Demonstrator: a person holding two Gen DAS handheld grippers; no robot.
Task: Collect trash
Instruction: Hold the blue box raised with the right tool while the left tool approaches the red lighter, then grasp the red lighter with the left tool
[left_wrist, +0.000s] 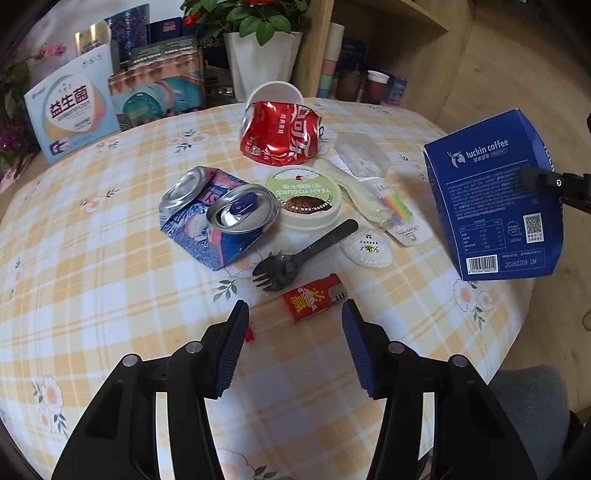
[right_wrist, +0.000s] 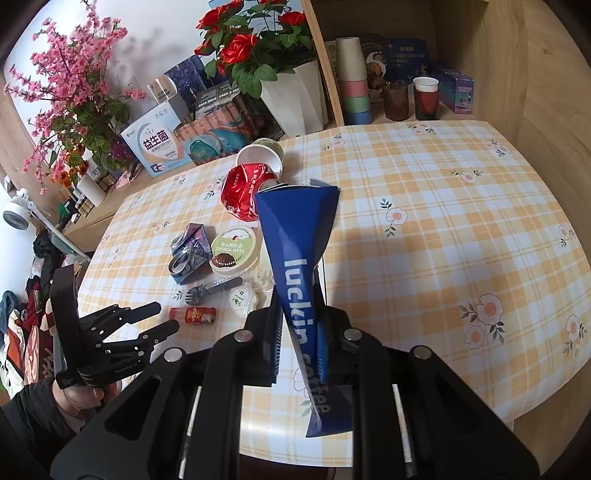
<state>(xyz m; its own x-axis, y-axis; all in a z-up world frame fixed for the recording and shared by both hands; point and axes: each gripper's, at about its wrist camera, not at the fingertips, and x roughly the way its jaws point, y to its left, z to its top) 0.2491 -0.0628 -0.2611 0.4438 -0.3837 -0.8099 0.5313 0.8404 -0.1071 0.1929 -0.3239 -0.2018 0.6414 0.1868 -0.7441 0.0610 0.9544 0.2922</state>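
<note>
**Lighter next, box held ready**

Checked cloth, yellow and white with small flowers, covers the worktop, and the trash lies clustered near its middle.

Left wrist view: the left tool stands released, its 2 blue pads apart and pointing down at the red lighter, which lies flat just ahead of the tips and not yet between them. Just beyond it lies a black fork, with a small clear packet beside its handle, so the grip should take the lighter alone. My judgement: bring the pads down on either side of the lighter's long body, low to the cloth, and clench across its narrow width; a grip on its rounded ends could let it skid. Farther back sit a crushed blue can, a yoghurt lid and a crushed red can.

Right wrist view: the right tool is clenched on the blue coffee box, held above the worktop with its open end pointing away. The left tool appears low at the left, close to the lighter. For a clean drop I would tip the box's mouth upward and bring it near the left tool.
</note>
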